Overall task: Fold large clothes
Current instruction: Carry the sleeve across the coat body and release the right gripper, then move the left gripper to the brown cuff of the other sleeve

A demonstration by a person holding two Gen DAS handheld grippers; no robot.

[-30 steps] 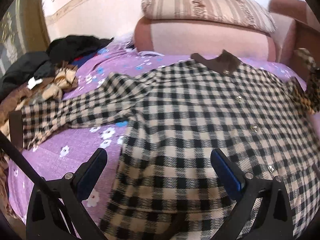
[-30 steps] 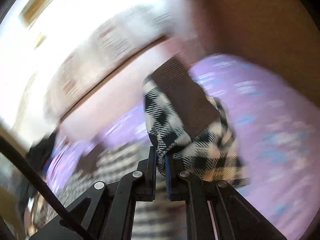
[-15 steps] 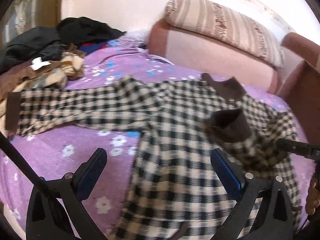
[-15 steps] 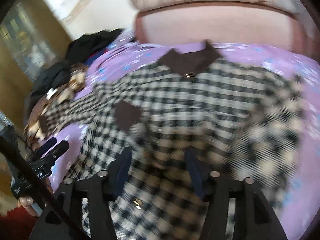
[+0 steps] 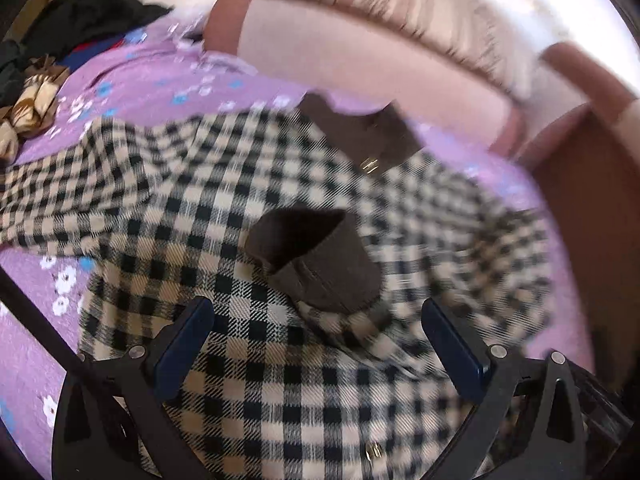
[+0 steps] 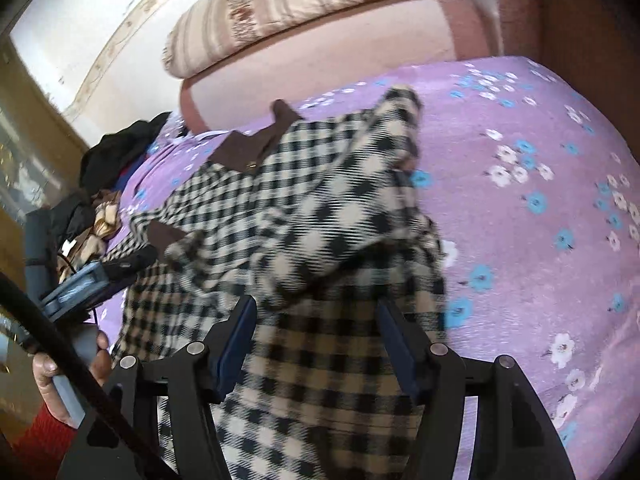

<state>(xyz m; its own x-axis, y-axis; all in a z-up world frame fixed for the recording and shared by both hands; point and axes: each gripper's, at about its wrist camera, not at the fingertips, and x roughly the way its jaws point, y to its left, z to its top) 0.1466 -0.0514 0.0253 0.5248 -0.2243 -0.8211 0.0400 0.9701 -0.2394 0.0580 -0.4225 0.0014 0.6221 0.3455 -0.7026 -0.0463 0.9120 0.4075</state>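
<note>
Change: right gripper, clamped on the sleeve cuff a second ago, now gapes empty.
Left gripper: wide, empty.
Checked coat: on purple bedspread, sleeve folded across chest, beneath both grippers.

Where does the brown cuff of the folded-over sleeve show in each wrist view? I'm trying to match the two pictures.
Left wrist view: the brown cuff of the folded-over sleeve lies mid-picture on the beige-and-black checked coat, just above the open fingers.
Right wrist view: the cuff sits left of centre, partly tucked under checked cloth.
Shared landmark: the coat's brown collar, towards the striped pillow.
</note>
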